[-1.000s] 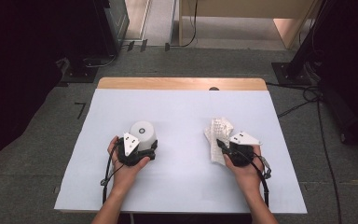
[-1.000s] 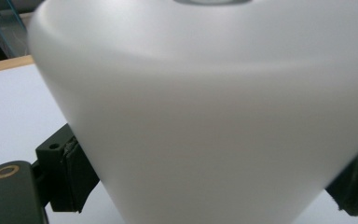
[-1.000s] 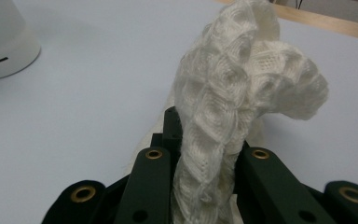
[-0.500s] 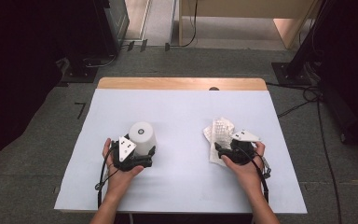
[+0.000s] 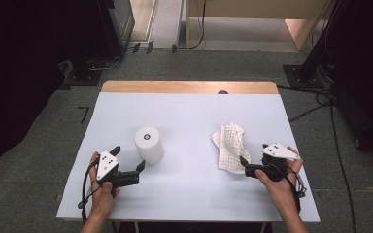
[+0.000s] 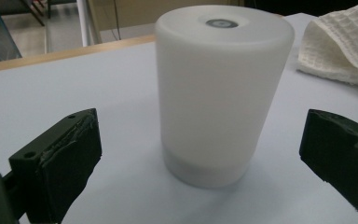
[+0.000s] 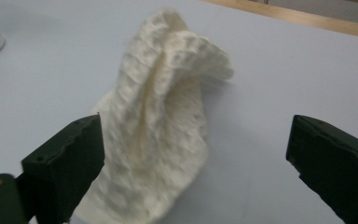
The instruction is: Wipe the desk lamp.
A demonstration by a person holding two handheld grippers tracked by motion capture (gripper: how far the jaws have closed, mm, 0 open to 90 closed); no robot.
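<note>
Item 1: white cylinder (image 5: 149,144), upright on the worktop (image 5: 189,111), left of centre, nearer the near edge than the far one. Flat top with a small dark ring at its middle.

Item 2: white waffle-weave cloth (image 5: 229,146), crumpled, right of centre, well apart from the cylinder.

Item 3: left tongs (image 5: 126,163), released; jaws stand wide, just short of the cylinder's near side, not touching it.

Item 4: right tongs (image 5: 243,165), released; jaws have just been opening and stand wide with the cloth's near end in front of them, unpressed.

Risks, as judged: a forward nudge from one left jaw could tip or slide the cylinder, since it is tall and its wall looks smooth. The cloth lies loose, so a jaw corner could snag a fold and drag it toward the near edge.

Pose: both forearms enter from the near edge. Left hand (image 5: 102,191) holds its tongs low, aimed right toward the cylinder. Right hand (image 5: 279,182) holds its tongs aimed left toward the cloth.
</note>
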